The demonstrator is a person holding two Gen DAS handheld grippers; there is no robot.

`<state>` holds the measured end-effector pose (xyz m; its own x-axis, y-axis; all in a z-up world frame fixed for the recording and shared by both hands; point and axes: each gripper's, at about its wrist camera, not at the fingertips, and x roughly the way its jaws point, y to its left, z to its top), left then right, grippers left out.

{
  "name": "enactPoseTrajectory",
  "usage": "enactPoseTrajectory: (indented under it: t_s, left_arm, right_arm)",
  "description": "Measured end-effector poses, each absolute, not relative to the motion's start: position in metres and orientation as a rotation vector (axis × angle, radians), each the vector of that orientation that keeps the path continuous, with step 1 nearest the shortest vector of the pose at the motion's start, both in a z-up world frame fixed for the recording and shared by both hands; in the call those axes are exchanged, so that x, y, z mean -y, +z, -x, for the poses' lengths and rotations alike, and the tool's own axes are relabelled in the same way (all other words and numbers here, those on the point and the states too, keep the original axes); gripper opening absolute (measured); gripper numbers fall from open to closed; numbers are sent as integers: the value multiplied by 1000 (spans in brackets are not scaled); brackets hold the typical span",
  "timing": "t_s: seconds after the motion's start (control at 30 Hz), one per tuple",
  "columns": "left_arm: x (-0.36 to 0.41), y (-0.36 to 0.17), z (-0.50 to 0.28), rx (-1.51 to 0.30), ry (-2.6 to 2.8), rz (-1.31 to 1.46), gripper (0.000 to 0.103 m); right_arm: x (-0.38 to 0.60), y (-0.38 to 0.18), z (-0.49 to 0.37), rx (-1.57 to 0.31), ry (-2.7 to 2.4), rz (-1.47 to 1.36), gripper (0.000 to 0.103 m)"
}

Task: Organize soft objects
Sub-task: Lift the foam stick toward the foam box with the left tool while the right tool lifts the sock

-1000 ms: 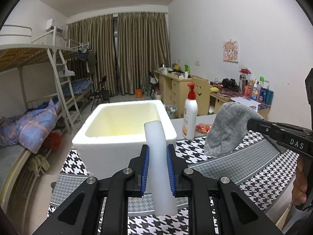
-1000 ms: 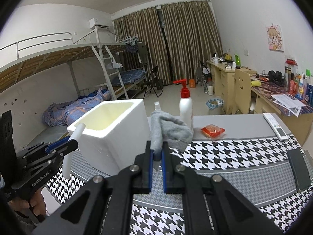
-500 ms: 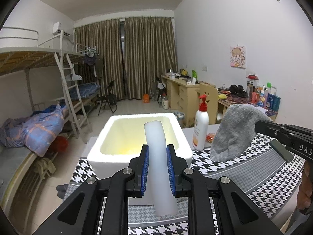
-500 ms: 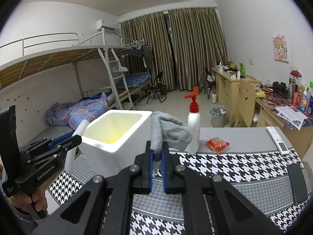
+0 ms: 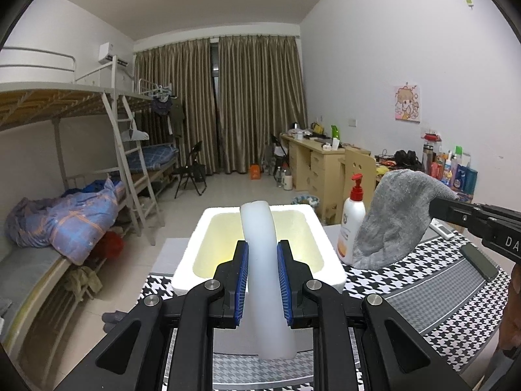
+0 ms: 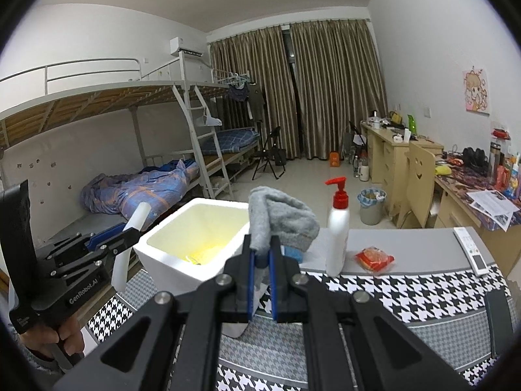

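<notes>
A white foam tube (image 5: 260,228) stands upright between the blue pads of my left gripper (image 5: 263,254), which is shut on it. The tube hangs just in front of the open white foam box (image 5: 312,224) on the table. My right gripper (image 6: 262,251) is shut on a grey fluffy sock (image 6: 283,218), held over the near right corner of the box (image 6: 169,260). In the left wrist view the sock (image 5: 390,221) droops from the right gripper (image 5: 436,207) at the right. In the right wrist view the left gripper (image 6: 130,234) holds the tube (image 6: 138,215) left of the box.
A white pump bottle with a red top (image 6: 338,228) stands right of the box, with a red packet (image 6: 374,259) and a remote (image 6: 472,254) further right. A black phone (image 5: 478,260) lies on the houndstooth tablecloth (image 6: 407,296). A bunk bed (image 5: 65,221) fills the left.
Both grippers have risen with the tube and the sock still held. The box now sits lower in both views, showing more of its inside.
</notes>
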<state>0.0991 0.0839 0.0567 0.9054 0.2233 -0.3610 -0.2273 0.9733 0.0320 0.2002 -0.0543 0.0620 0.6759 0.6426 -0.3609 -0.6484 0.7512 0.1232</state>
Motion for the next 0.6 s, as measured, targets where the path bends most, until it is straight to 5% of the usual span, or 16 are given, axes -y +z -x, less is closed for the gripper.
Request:
enactPoseTrajectory:
  t_s: [0.6]
  left_arm:
    - [-101,62,-96,-349,292,24,19]
  right_arm:
    - [25,73,-205,-378,764,52,10]
